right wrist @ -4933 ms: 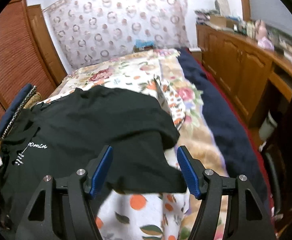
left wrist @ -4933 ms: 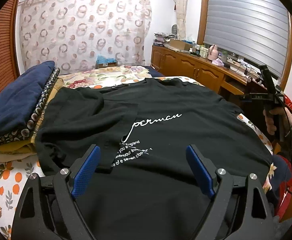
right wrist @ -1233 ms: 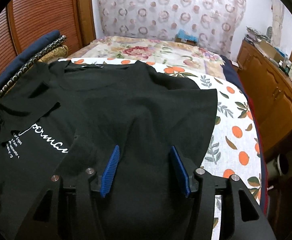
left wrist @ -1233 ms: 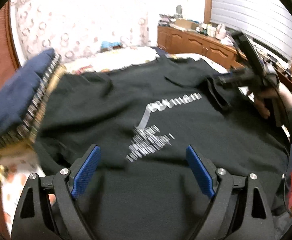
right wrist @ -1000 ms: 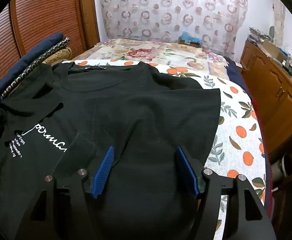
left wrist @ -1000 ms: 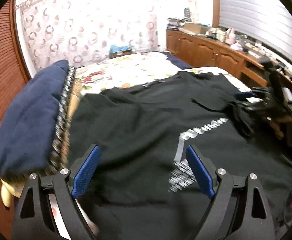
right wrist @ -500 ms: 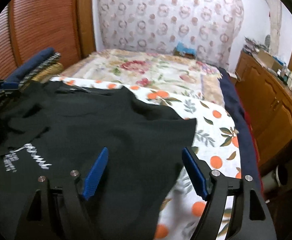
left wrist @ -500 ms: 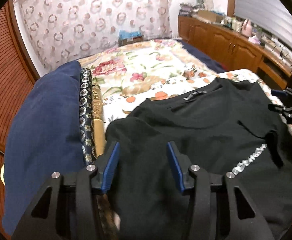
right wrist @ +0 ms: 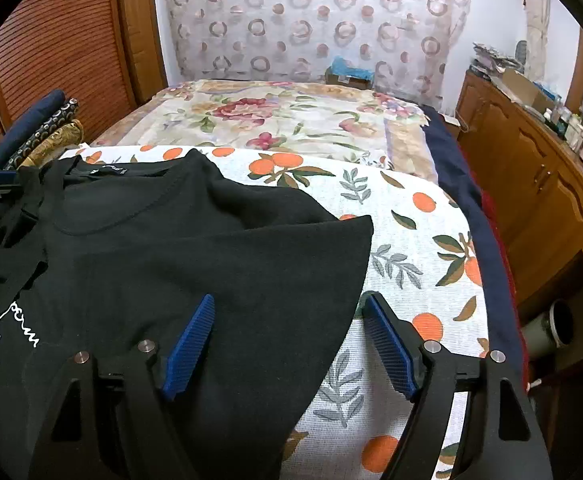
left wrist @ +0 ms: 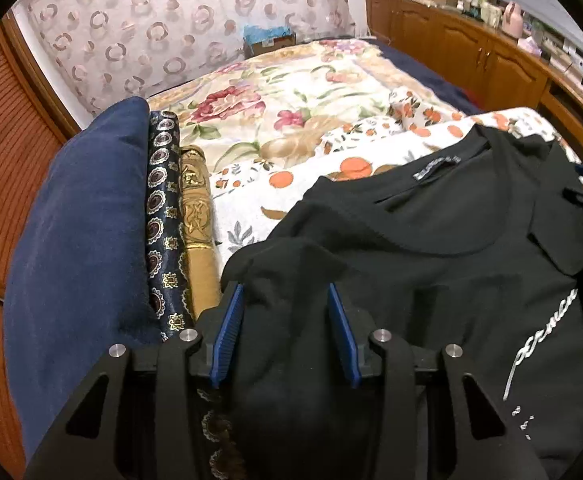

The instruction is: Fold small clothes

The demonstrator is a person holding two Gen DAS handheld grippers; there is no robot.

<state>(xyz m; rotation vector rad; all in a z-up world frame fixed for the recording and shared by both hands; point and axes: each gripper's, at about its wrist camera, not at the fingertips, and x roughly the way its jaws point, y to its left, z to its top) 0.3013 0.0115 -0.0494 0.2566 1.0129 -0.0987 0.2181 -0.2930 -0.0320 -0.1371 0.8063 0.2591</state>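
A black T-shirt (left wrist: pixel 411 272) with white lettering lies face up on the bed, collar toward the far end. My left gripper (left wrist: pixel 284 292) is at its left shoulder, beside the folded stack. Its jaws are closing, with a ridge of black fabric between the blue pads (left wrist: pixel 229 320); I see no firm pinch. My right gripper (right wrist: pixel 289 300) stands open over the T-shirt (right wrist: pixel 171 260) at its right sleeve edge. One of its pads (right wrist: pixel 191 340) is above the cloth and the other is above the sheet.
A stack of folded bedding, navy on top (left wrist: pixel 79 220), lies along the left of the bed. An orange-print sheet (right wrist: pixel 411 240) and a floral quilt (left wrist: pixel 291 112) cover the mattress. Wooden cabinets (right wrist: pixel 531 180) line the right wall, with a pot (right wrist: pixel 555 328) on the floor.
The left gripper has swung left to the shirt's shoulder by the stack and its jaws have narrowed. The right gripper has widened and shifted right to the sleeve edge.
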